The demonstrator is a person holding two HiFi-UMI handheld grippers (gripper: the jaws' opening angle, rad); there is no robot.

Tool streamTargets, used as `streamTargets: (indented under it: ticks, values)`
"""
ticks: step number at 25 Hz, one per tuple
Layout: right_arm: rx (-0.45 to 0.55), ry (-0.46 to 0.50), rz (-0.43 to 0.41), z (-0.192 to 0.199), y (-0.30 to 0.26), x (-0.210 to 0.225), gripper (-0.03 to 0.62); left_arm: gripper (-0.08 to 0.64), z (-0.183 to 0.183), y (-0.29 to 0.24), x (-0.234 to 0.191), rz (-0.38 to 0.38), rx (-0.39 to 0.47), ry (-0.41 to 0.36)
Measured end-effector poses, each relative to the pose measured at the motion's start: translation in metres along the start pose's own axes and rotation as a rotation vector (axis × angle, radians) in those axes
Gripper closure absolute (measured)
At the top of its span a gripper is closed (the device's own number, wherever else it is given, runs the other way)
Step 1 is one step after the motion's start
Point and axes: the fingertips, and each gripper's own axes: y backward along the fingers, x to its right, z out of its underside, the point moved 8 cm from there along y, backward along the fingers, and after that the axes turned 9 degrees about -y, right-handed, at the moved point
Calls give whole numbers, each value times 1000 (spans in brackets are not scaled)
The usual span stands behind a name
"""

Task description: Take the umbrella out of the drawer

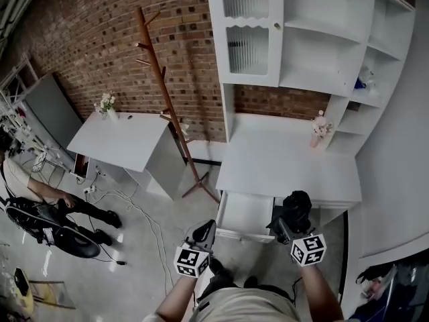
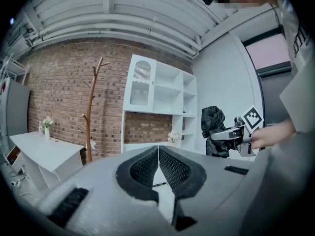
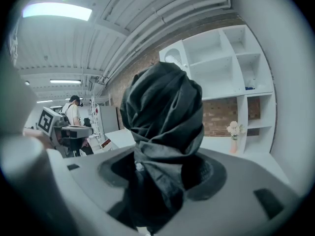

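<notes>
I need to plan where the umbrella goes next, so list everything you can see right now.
umbrella: 1, black, folded, held in front of the desk
drawer: 1, white, pulled open under the desk top, visible part bare
desk: 1, white, against the brick wall
shelf unit: 1, white, on the desk
flower vase: 1, pink, on the desk, right side
coat stand: 1, brown wood, left of the desk
side table: 1, white, further left
white flowers: 1 bunch, on the side table
cables: several, pale, on the floor
bystander: 1, far left
left gripper: grey, jaws together, empty
right gripper: grey, clamped on the umbrella
</notes>
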Motion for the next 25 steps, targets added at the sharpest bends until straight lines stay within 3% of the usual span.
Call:
streamTargets:
  ticks: [9, 16, 25]
  values:
    - [33, 21, -33, -2, 22, 2, 313, 534, -18, 25, 27, -28, -9, -1]
    - [53, -2, -27, -3, 21, -13, 313, 534, -12, 35, 3, -48, 22, -29]
    - [96, 17, 22, -20, 21, -36, 313, 534, -22, 38, -34, -25, 18, 3]
